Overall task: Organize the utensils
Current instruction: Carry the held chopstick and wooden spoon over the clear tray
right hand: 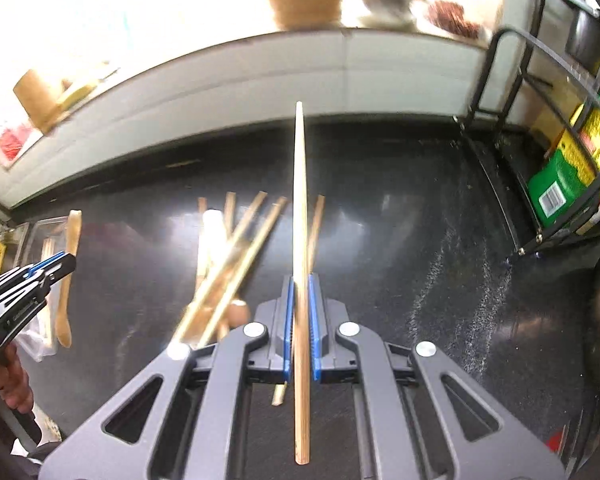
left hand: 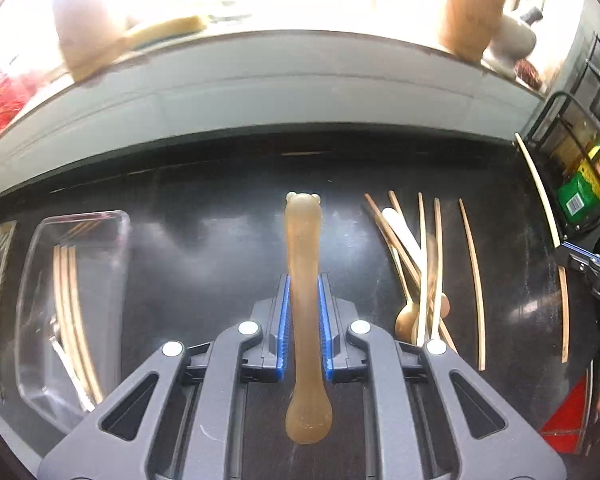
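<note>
Utensils: two in hand, the rest loose on the black bench [left hand: 220, 220].

Left claw [left hand: 305, 280] is clenched on a translucent amber spoon [left hand: 303, 272], gripped mid-handle; bowl end nearest the camera, bear-shaped handle tip out at 12 o'clock. The spoon is clear of the bench.

Right claw [right hand: 300, 284] is clenched on a single wooden chopstick [right hand: 300, 220], which runs straight through the pads from 6 to 12 o'clock, also off the bench.

In the left wrist view, a clear plastic tray [left hand: 112, 216] sits at 9 o'clock of the left claw with a few chopsticks already inside. The unsorted pile [left hand: 416, 264] of chopsticks and spoons lies at 3 o'clock; two more sticks lie apart beyond it.

Step in hand, as judged: pick done on both sides, carry beginning. Next move calls for swinging each piece toward the tray, lining the chopstick up lengthwise with those inside, lowering, then releasing. Whether the spoon belongs in that tray, I cannot tell.
</note>
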